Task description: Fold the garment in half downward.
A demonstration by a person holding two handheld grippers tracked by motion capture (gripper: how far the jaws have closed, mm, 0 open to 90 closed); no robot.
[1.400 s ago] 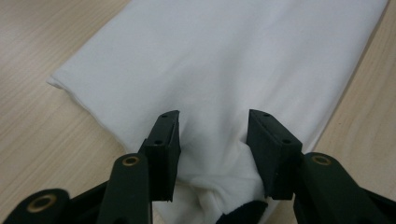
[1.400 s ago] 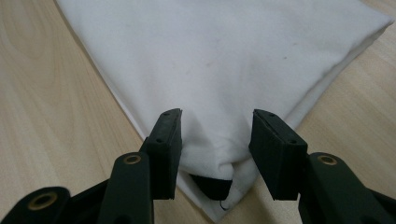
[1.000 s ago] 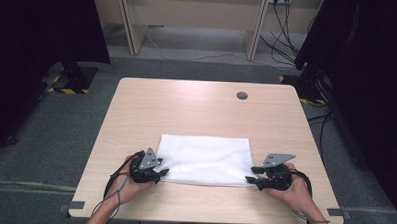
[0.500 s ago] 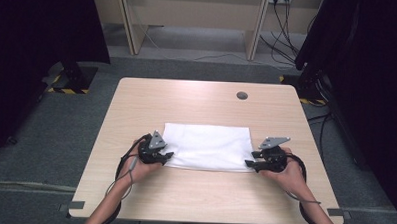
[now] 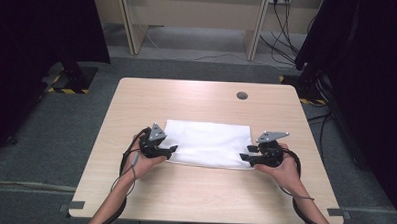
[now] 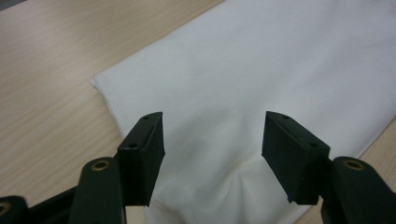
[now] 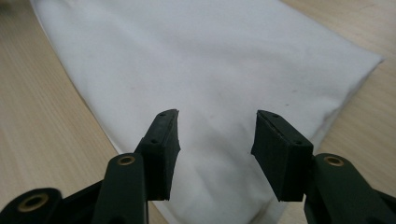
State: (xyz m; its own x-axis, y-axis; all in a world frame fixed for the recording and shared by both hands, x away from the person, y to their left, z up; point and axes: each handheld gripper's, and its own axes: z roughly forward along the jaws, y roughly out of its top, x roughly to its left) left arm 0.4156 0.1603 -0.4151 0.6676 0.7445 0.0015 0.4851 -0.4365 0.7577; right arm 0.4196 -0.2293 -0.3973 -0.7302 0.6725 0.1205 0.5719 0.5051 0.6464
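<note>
A folded white cloth [image 5: 208, 144] lies flat on the wooden table [image 5: 187, 99], a little nearer the person's edge than the middle. The left tool [image 5: 171, 150] sits at the cloth's near left corner, its jaws spread wide with the white fabric between them, gripping nothing. The right tool [image 5: 244, 156] sits at the near right corner, jaws likewise wide apart over the cloth and holding nothing. A small dark grommet [image 5: 242, 95] is set in the table beyond the cloth

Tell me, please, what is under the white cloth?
The white cloth lies flat on the wooden table. Both open grippers, left gripper and right gripper, sit at its ends. Anything beneath its layers is hidden.
</note>
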